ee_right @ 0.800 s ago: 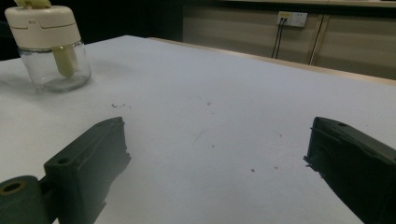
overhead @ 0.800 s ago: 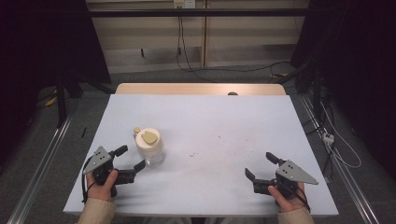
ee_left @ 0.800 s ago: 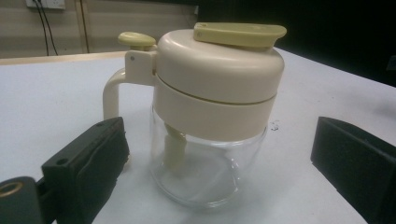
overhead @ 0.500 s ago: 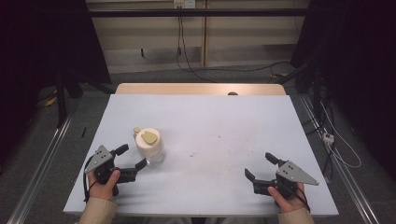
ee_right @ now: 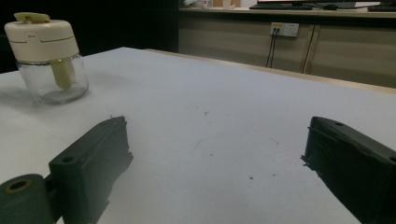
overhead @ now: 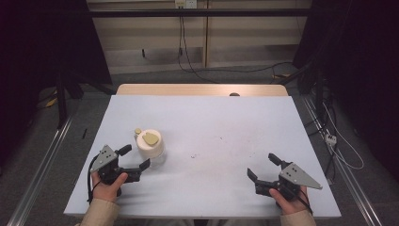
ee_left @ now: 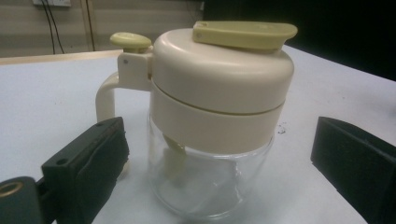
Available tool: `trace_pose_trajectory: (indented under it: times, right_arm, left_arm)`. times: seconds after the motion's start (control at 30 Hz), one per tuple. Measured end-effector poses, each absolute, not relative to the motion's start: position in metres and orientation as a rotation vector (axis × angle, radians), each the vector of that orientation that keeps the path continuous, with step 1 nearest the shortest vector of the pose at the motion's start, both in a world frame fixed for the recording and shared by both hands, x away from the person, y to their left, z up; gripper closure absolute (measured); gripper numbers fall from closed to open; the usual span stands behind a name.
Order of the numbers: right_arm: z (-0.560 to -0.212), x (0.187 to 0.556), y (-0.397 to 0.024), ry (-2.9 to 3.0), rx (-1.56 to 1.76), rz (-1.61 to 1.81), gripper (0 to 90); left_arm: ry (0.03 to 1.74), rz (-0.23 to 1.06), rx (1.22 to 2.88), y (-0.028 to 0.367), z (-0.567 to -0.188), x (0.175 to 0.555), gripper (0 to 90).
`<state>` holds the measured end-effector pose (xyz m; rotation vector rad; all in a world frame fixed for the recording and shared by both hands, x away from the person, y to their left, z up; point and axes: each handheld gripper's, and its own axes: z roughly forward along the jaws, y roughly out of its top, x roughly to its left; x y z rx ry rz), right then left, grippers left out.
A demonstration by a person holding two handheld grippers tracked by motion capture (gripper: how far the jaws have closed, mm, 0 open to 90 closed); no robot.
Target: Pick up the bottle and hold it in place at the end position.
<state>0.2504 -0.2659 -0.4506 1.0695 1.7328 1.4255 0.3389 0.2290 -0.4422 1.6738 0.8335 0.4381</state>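
jar (ee_left: pixel 211 140) unlabelled, cream lid (ee_left: pixel 223 70), between open left hand-held gripper (overhead: pixel 135 158) jaws

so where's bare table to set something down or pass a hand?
Most of the white table is bare: the whole far half up to the wooden edge, and the wide middle between the jar and the right gripper. The only crowded spot is near left, where the left gripper stands open beside the jar.
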Motion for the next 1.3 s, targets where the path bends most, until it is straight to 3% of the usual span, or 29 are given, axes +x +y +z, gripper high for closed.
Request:
trace_pose_trajectory:
  times: [1.3]
  right_arm:
    - [-0.450, 0.250, -0.264, 1.747, 1.069, 1.448, 6.4]
  left_arm:
    - [0.909, 0.510, 1.705, 0.190, -0.446, 0.365, 3.6]
